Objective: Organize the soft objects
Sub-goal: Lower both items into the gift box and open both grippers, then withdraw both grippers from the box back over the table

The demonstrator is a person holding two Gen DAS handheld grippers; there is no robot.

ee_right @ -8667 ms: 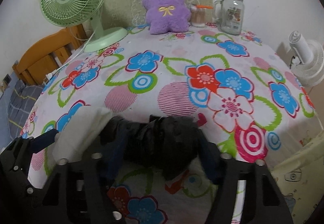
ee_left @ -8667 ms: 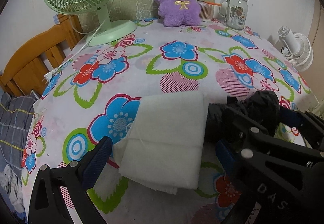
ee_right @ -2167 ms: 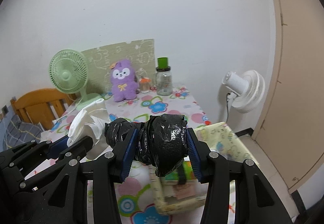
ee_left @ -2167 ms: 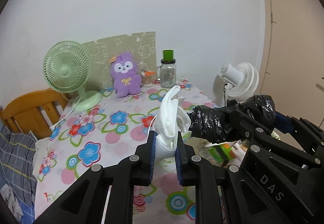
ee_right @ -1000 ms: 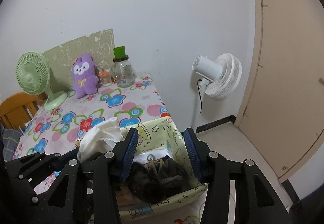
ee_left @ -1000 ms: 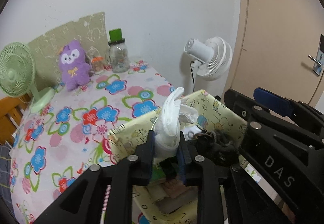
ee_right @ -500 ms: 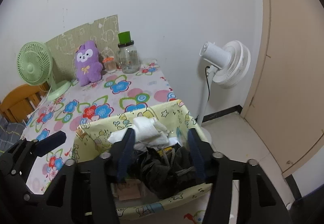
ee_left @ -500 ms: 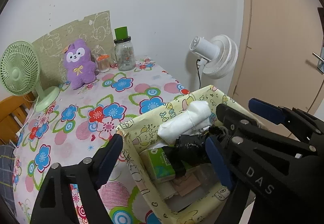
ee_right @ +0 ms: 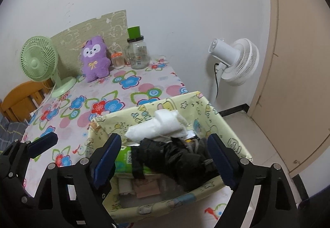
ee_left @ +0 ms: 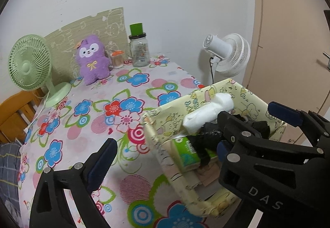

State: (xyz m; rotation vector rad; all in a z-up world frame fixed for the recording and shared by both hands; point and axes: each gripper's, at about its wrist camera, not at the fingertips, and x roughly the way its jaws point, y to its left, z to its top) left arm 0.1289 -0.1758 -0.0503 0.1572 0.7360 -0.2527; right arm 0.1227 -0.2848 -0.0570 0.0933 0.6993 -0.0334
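White roll lies lengthwise, angled across yellow bin.

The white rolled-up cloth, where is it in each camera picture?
Left wrist view: the white rolled-up cloth lies right of centre, inside the yellow cartoon basket, above the black bag.
Right wrist view: it lies near the middle, in the basket's far half.
Shared landmark: the purple plush toy at the table's back.

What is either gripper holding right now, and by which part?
Nothing. Both the left gripper and right gripper are opening with empty jaws; the white cloth and black bag lie in the yellow bin.
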